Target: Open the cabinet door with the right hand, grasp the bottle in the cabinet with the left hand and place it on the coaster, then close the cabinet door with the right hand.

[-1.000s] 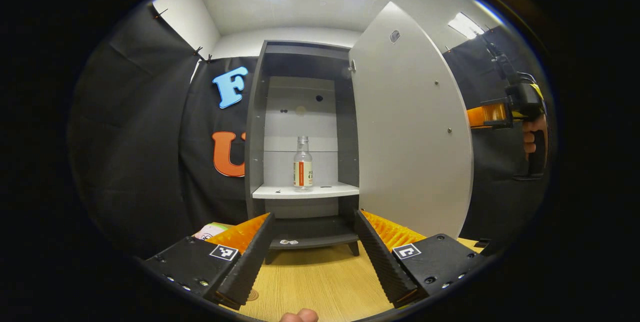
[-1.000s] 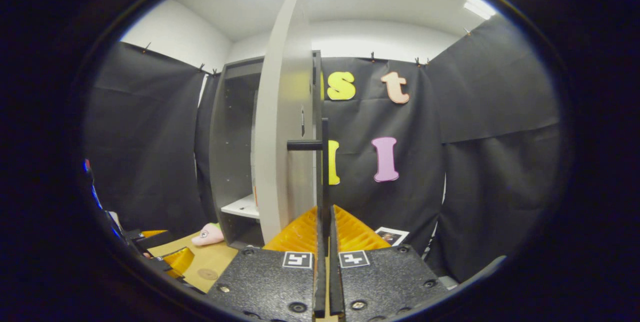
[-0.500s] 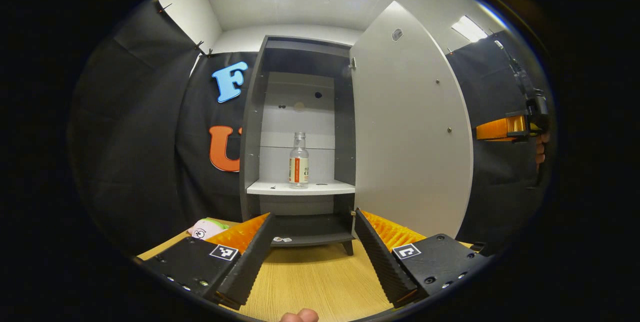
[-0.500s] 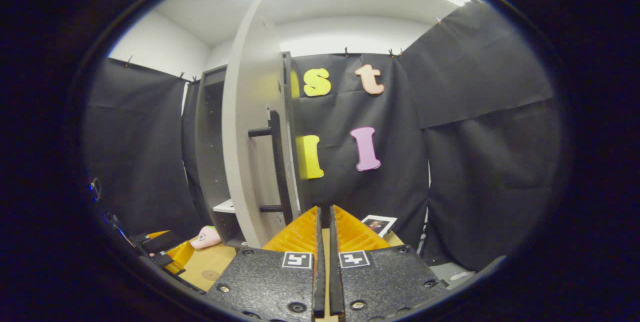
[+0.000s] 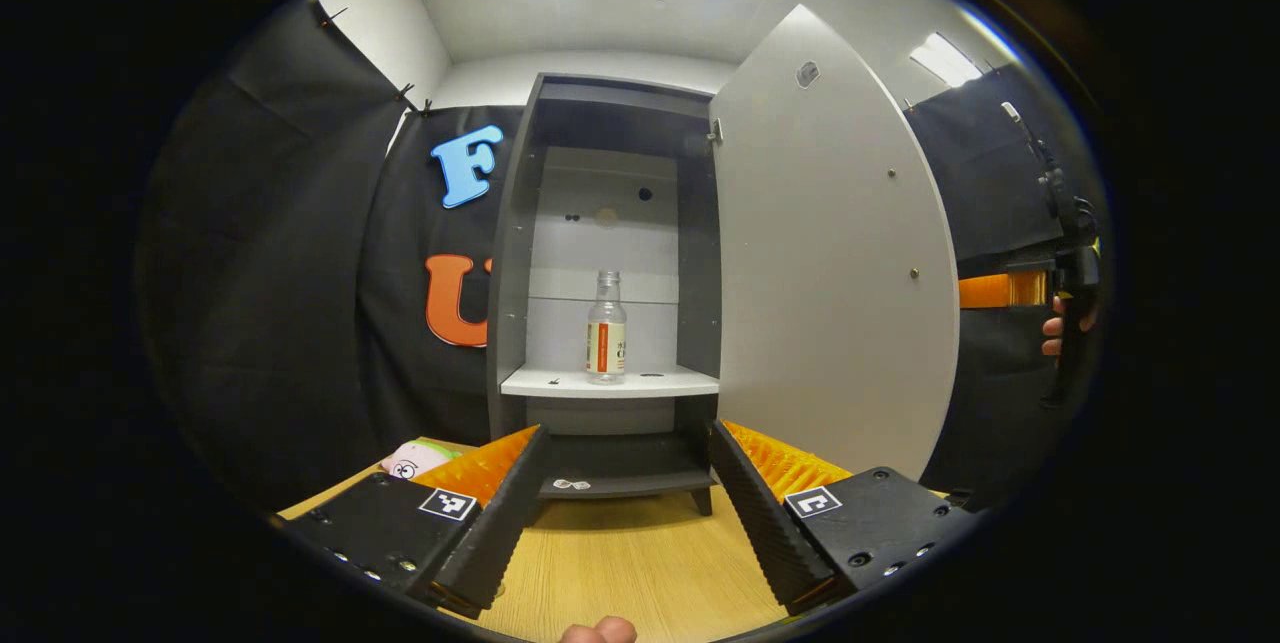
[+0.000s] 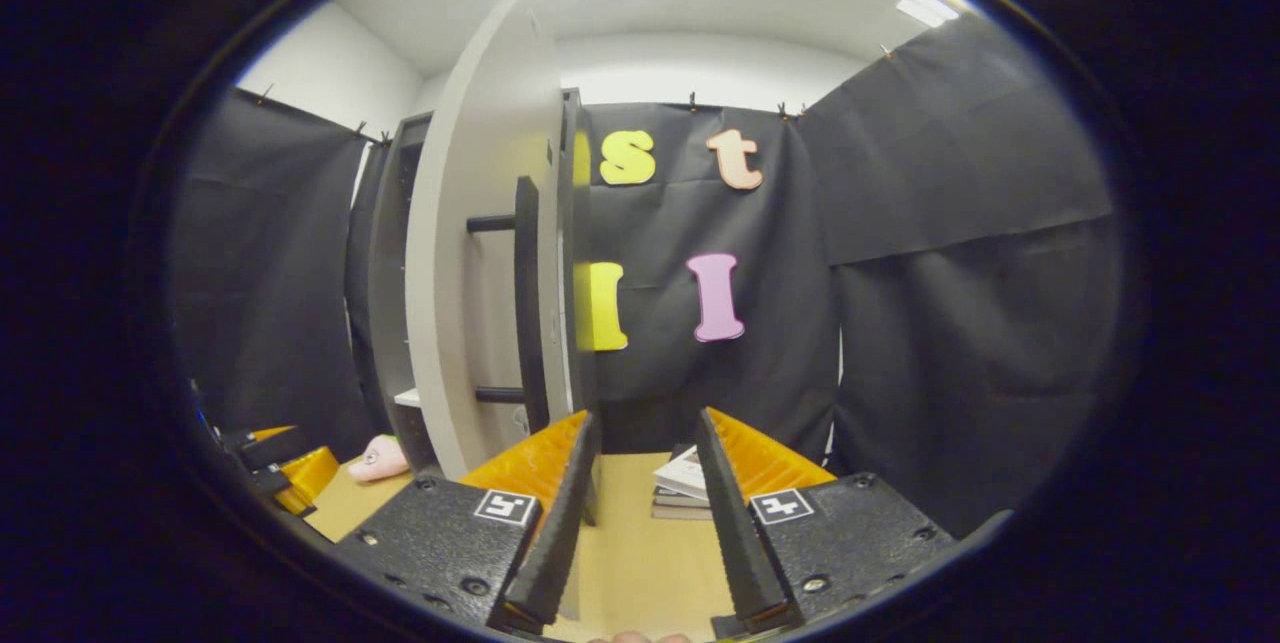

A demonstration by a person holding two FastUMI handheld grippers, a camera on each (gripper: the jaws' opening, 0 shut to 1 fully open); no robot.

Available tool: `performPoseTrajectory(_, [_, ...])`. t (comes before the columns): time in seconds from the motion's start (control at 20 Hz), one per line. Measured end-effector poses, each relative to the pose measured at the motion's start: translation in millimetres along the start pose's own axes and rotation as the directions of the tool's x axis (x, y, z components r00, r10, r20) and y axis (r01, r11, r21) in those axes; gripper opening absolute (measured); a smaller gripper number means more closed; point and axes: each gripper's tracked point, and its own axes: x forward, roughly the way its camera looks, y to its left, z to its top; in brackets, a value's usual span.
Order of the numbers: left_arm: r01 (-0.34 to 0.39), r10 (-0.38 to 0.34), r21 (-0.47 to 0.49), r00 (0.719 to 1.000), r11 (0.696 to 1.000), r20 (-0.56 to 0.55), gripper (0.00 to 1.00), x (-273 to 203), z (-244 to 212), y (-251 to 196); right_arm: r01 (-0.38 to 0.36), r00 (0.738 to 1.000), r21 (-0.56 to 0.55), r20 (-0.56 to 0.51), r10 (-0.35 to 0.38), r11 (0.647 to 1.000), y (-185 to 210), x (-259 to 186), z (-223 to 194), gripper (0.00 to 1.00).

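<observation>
**Cabinet door open, bottle on the shelf, both grippers empty**

In the left gripper view, the cabinet (image 5: 610, 253) is seen standing on the wooden table (image 5: 630, 563) with its door (image 5: 830, 263) swung wide open to the right. The bottle (image 5: 606, 328) is seen upright on the white shelf (image 5: 610, 383) inside the cabinet, near the middle of that shelf, touched by nothing. The left gripper (image 5: 625, 493) is held low in front of the cabinet, well apart from the bottle; its fingers are spread wide and nothing is held between them. A pink plush toy (image 5: 412, 460) is partly seen on the table to the left of the cabinet's foot. At the far right edge of this view, beyond the door, the right gripper (image 5: 1000, 290) is seen with a hand (image 5: 1052, 333) around its grip.

In the right gripper view, the right gripper's own fingers are parted and empty. The door is seen nearly edge-on just to their left, with its dark bar handle (image 6: 525, 303) clear of the fingers. A small stack of books (image 6: 682, 483) is seen lying on the table beyond the fingers. The coaster cannot be made out with any certainty
</observation>
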Motion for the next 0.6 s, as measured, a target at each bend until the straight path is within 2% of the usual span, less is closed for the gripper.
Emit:
performPoseTrajectory(0.15, [-0.016, 0.016, -0.001, 1.000, 1.000, -0.008, 0.96, 2, -1, 4, 0.039, 0.999, 0.004, -0.003, -0.039, 0.999, -4, 1, -2, 0.78])
performPoseTrajectory(0.25, [-0.011, 0.011, 0.006, 1.000, 1.000, -0.013, 0.96, 7, -1, 3, 0.031, 1.000, 0.027, -0.001, -0.031, 0.999, 0, 2, -2, 0.87])
performPoseTrajectory(0.6, [0.007, -0.007, -0.012, 1.000, 1.000, -0.025, 0.95, 44, 5, 5, -0.007, 1.000, 0.100, 0.003, 0.007, 0.995, 16, 5, -5, 0.92])
